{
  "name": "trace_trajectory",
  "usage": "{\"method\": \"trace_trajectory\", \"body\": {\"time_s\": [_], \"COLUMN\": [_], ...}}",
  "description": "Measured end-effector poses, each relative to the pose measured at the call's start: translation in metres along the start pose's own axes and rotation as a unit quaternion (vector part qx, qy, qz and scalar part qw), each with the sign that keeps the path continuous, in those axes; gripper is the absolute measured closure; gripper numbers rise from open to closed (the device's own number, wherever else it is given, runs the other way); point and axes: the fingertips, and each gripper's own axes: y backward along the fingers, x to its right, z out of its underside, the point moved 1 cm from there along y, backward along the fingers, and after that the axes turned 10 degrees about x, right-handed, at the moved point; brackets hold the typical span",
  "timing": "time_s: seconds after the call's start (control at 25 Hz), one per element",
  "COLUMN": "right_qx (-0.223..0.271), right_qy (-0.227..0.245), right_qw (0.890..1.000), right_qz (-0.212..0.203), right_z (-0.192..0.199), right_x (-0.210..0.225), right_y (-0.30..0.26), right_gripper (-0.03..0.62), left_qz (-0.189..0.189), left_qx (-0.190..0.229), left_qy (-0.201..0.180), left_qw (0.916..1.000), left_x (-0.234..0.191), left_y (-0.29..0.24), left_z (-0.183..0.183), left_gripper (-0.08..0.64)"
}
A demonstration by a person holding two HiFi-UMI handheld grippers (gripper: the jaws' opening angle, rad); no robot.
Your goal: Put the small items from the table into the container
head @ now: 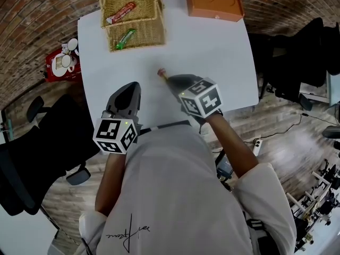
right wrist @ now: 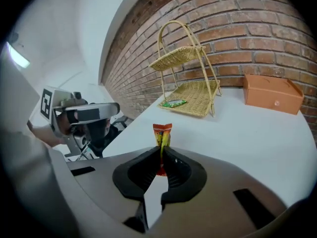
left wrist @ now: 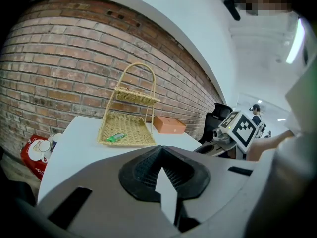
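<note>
Your right claw (right wrist: 161,156) pinches the little candy packet (right wrist: 162,133) by its bottom end, over the middle of the table (head: 223,62). It looks light, thin and crinkly, so grip the flat end well. Your left claw (left wrist: 161,155) is squeezed shut, empty.

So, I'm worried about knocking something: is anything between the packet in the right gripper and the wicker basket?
Nothing visible: only open table surface lies between the packet and the basket, whose lower tray faces it.

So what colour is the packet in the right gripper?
Packet: orange-red and yellow; right gripper view.
</note>
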Motion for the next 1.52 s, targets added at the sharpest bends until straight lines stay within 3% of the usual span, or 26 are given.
{"method": "trace_trajectory", "body": {"time_s": [0.32,1.04,1.52], "right_qx": [0.037,0.07,0.091], "right_qy": [-0.015,0.071,0.114], "right_qw": [0.999,0.993,0.986], "right_qz": [-0.032,-0.067,-0.078], "right_z": [-0.037,-0.09,-0.141], "right_x": [-0.009,-0.046,-0.043], "right_y": [0.016,0.035,0.034], "right_gripper": [0.558,0.558,0.558], "left_qz": [-0.004,-0.018,-0.033], "left_qx": [0.004,0.024,0.042], "left_qy": [0.001,0.012,0.02], "left_qw": [1.0,0.9995,0.9984], "left_x": [-0.002,-0.009,-0.015], "left_y": [0.004,0.006,-0.002], "left_z": [0.0,-0.005,-0.015], "left_gripper": [0.551,0.551,0.551]}}
